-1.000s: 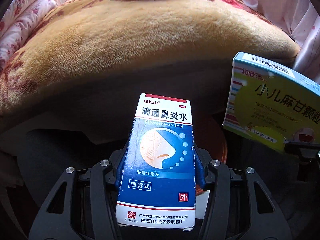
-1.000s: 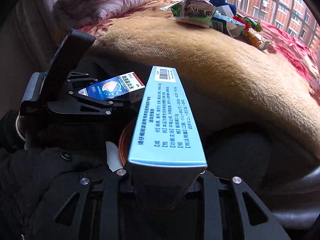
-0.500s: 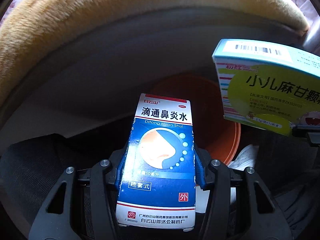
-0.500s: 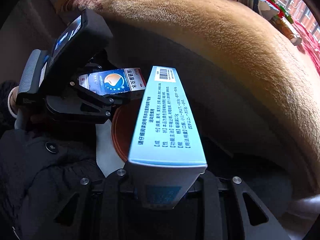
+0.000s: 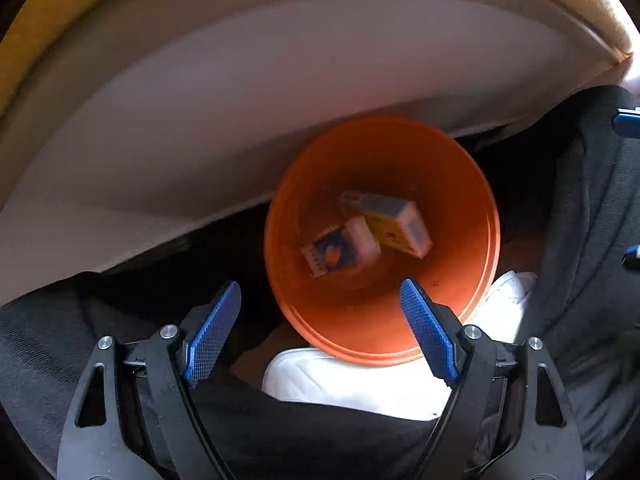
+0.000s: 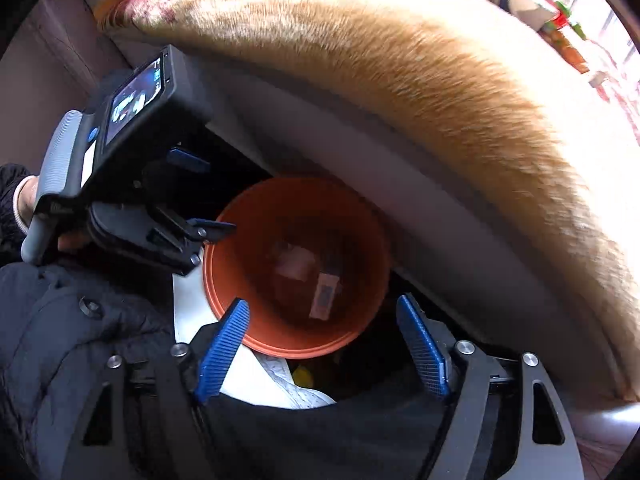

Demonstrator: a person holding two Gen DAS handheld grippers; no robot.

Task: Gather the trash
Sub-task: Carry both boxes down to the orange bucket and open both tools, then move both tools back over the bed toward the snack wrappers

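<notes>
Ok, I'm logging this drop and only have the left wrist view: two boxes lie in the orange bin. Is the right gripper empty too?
Observer: Yes. In the right wrist view the right gripper holds nothing; its jaws are opening above the orange bin.
Operator: And is my left gripper over the bin as well?
Observer: The right wrist view shows the left gripper at the bin's left rim, fingertips reaching just over it, nothing between them.
Operator: Any trash left to fetch?
Observer: Yes, the right wrist view shows more packets lying on the tan blanket at the far end of the bed.
</notes>
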